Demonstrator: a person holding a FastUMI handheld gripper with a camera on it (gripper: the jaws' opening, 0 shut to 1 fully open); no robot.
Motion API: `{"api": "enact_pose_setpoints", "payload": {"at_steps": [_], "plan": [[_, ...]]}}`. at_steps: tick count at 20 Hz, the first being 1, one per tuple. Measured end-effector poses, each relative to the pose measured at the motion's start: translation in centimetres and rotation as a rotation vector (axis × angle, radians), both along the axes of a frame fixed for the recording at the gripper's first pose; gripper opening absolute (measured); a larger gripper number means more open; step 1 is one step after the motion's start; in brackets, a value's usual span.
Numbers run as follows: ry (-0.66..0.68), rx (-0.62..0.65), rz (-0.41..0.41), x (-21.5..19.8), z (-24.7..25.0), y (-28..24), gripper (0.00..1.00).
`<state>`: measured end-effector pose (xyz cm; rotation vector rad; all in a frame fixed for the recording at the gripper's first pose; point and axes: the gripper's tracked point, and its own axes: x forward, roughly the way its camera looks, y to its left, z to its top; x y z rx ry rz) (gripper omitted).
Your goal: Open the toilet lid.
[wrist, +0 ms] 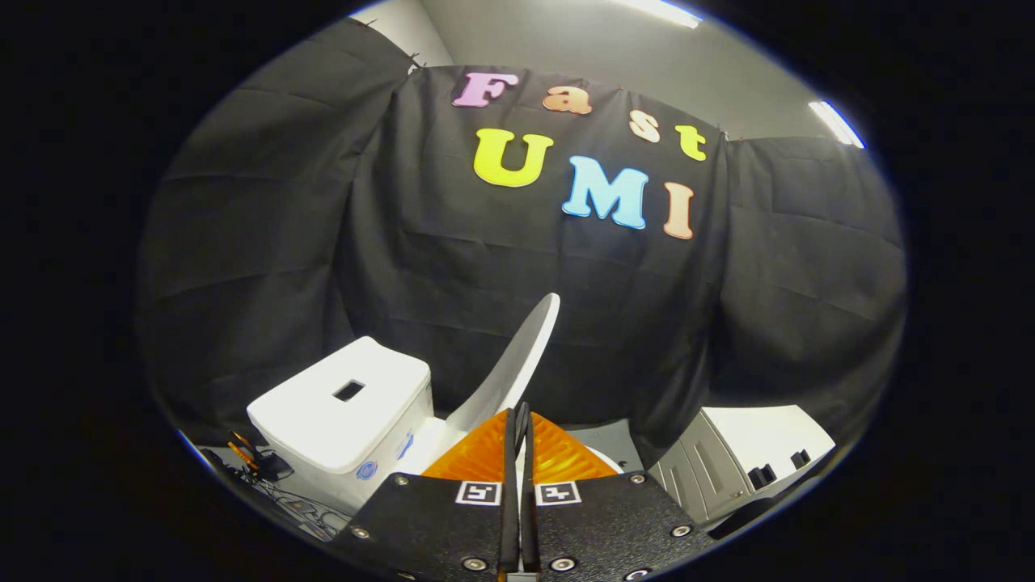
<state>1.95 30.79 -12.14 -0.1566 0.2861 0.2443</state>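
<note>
Tongs (518,414) clenched with nothing between, toilet lid (517,360) raised just ahead, tank (344,404) beside, no legible labels

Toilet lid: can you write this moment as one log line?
lid: raised, tilted up | gripper: fingers closed together, just below lid's edge, grip unclear | tank: beside the lid

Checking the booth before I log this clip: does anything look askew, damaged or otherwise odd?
Nothing looks damaged or spilled. The toilet lid stands raised, tilted up just beyond the gripper, whose fingers are closed together with nothing between them. The tank sits upright, cables lie beside it, and a cabinet is across.
</note>
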Motion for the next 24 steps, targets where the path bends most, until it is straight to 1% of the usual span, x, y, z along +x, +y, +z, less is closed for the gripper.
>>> {"api": "enact_pose_setpoints", "payload": {"at_steps": [4, 8, 19, 22, 24], "plan": [[-0.035, -0.031, 0.050, -0.3, 0.9, 2.6, 0.01], [-0.041, 0.006, 0.085, -0.7, 1.6, 4.9, 0.01], [-0.039, 0.044, 0.155, -1.5, 2.7, 11.3, 0.01], [-0.039, 0.058, 0.188, -1.9, 2.8, 13.6, 0.01], [-0.047, 0.042, 0.223, -2.3, 2.8, 15.4, 0.01]]}}
